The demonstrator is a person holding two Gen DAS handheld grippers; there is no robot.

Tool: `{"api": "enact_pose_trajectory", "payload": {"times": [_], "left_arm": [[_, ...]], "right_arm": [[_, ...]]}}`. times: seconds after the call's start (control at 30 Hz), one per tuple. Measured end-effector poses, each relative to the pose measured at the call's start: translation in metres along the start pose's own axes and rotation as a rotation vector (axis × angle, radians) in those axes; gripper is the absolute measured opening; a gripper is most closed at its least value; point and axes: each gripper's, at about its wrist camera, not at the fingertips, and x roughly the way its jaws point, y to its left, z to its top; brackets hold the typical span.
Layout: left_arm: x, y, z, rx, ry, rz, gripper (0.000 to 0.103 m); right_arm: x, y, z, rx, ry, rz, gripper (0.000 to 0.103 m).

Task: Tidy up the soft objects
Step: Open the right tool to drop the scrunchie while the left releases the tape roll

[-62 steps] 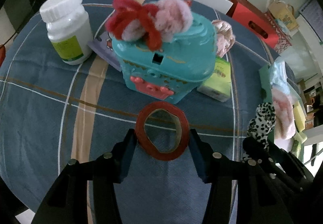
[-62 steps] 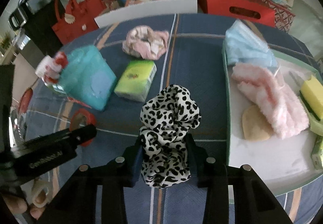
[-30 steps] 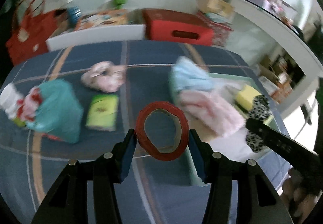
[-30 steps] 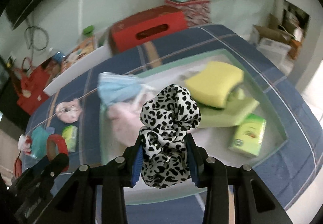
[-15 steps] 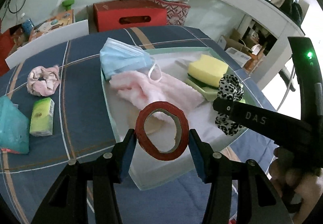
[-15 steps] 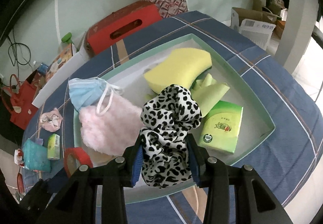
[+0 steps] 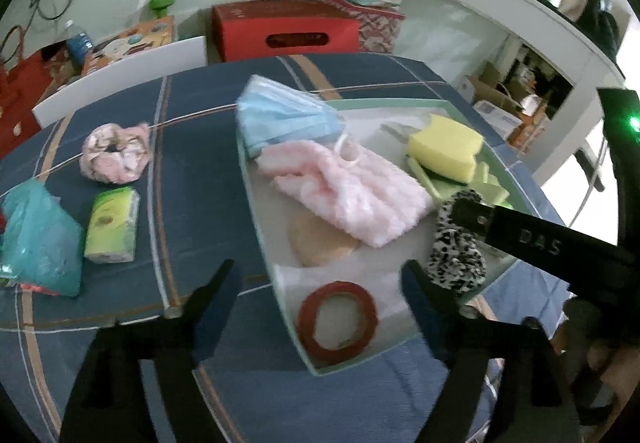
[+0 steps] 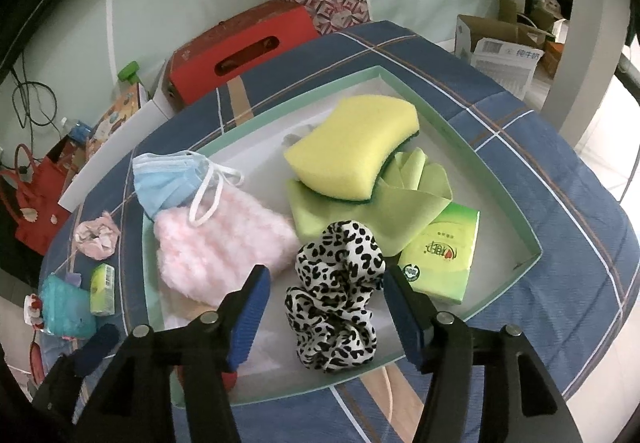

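Note:
A pale green tray (image 8: 472, 147) (image 7: 256, 199) holds a blue mask (image 8: 168, 179), a pink fluffy cloth (image 8: 216, 247), a yellow sponge (image 8: 352, 151), a green cloth (image 8: 416, 199) and a tissue pack (image 8: 440, 255). A leopard scrunchie (image 8: 336, 291) (image 7: 456, 247) lies in the tray between the spread fingers of my open right gripper (image 8: 326, 309). A red tape roll (image 7: 338, 321) lies at the tray's near corner, between the fingers of my open left gripper (image 7: 320, 283). A pink scrunchie (image 7: 116, 155) lies on the cloth outside the tray.
Left of the tray on the blue plaid tablecloth (image 7: 188, 131) lie a green tissue pack (image 7: 112, 227) and a teal toy box (image 7: 36, 239). A red box (image 7: 284, 29) and cartons stand behind the table. The table edge falls away at the right.
Both grippers opened. The red tape roll dropped from the left gripper into the tray, and the leopard scrunchie dropped from the right gripper into the tray.

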Motion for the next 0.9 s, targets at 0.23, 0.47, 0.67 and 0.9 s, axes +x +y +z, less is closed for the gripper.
{"api": "enact_pose_trajectory", "payload": {"times": [0.23, 0.47, 0.67, 0.9], "left_arm": [[-0.006, 0.029, 0.002, -0.108, -0.025, 0.056, 0.101], [-0.014, 0.056, 0.001, -0.206, -0.045, 0.141, 0.103], [-0.018, 0.066, -0.002, -0.229, -0.022, 0.179, 0.103], [-0.025, 0.075, -0.003, -0.24, -0.015, 0.226, 0.103]], "right_arm": [[-0.003, 0.009, 0.0, -0.05, -0.036, -0.047, 0.086], [-0.004, 0.02, -0.002, -0.086, -0.078, -0.041, 0.103], [-0.002, 0.025, -0.004, -0.083, -0.074, -0.022, 0.103], [-0.001, 0.03, -0.004, -0.08, -0.083, 0.019, 0.103]]}}
